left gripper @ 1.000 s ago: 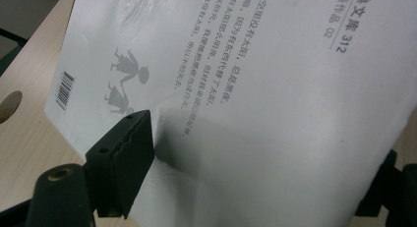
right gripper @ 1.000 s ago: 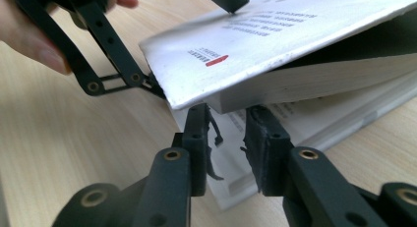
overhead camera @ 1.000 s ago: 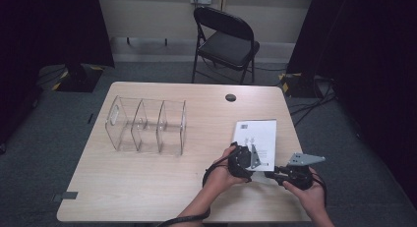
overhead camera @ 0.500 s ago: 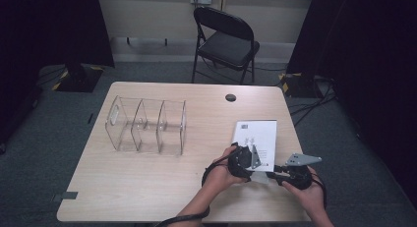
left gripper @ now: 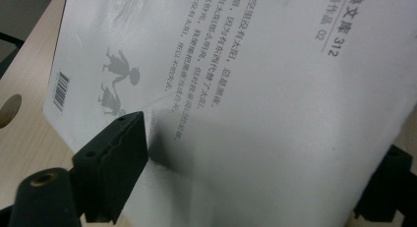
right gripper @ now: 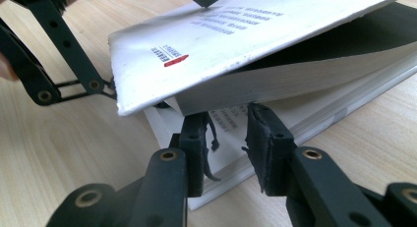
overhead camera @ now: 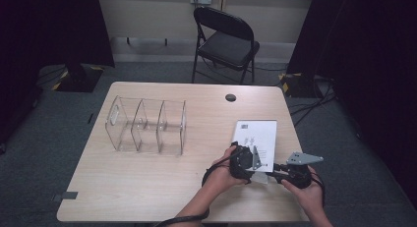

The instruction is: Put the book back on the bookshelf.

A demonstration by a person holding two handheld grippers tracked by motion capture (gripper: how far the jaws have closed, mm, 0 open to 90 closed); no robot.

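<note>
The left gripper [overhead camera: 253, 160] stands with its jaws wide, and they have just been opening further; the white cover of the book [overhead camera: 255, 138] lies between them. In the left gripper view one black pad [left gripper: 120, 160] sits on top of the cover near its printed figures, the other jaw shows at the far edge of the cover, and whether the pads press it I cannot tell.

The right gripper [right gripper: 226, 141] has its jaws nearly closed, a narrow gap left between them. They point at the book's near corner, just below the lifted cover, at the edge of the page block; in the right gripper view nothing is clearly pinched between the pads, and their tips appear to touch the lowest leaves.

The book lies on the table [overhead camera: 147, 183] at its right side, well to the right of the clear acrylic organizer [overhead camera: 147, 124]. Its long axis runs away from the person toward the table's far edge, its near end raised: the cover [right gripper: 255, 35] is tilted up off the pages, open like a wedge toward the right gripper.
</note>
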